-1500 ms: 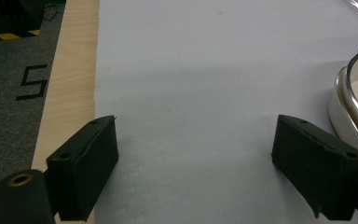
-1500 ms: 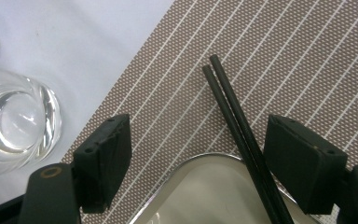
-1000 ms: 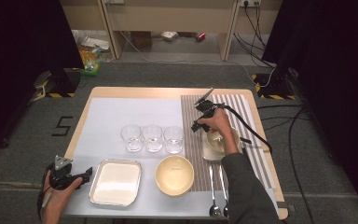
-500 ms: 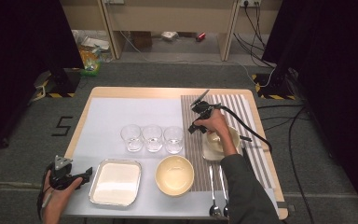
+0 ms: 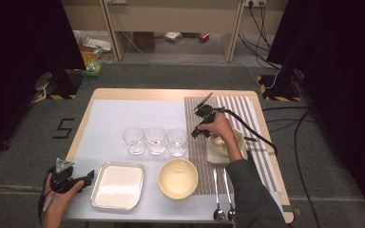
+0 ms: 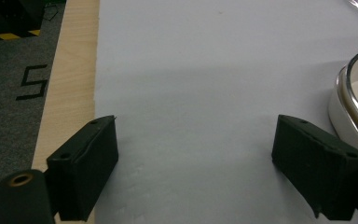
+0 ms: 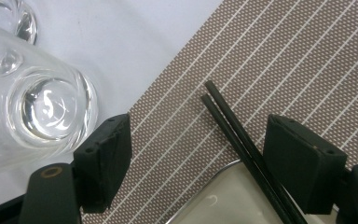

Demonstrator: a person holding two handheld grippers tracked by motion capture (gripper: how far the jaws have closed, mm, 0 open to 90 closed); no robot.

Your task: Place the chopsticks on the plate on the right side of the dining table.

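Item, near edge: left gripper [image 5: 86, 177], jaws spread with nothing between them, resting beside the metal tray [image 5: 119, 185]. Item, farther: right gripper [image 7: 198, 161], jaws apart over a pair of black chopsticks [image 7: 235, 133], which lie with tips on the striped placemat [image 7: 279, 60] and their length across the small square dish [image 5: 218, 152]. Risk, judged: closing off-centre could pinch one stick and roll the other away, or nudge the nearby glass tumbler [image 7: 46, 109].

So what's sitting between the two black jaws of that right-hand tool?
In the right gripper view, a pair of black chopsticks lies between the open jaws of the right tool, resting on the striped placemat and a pale dish's edge.
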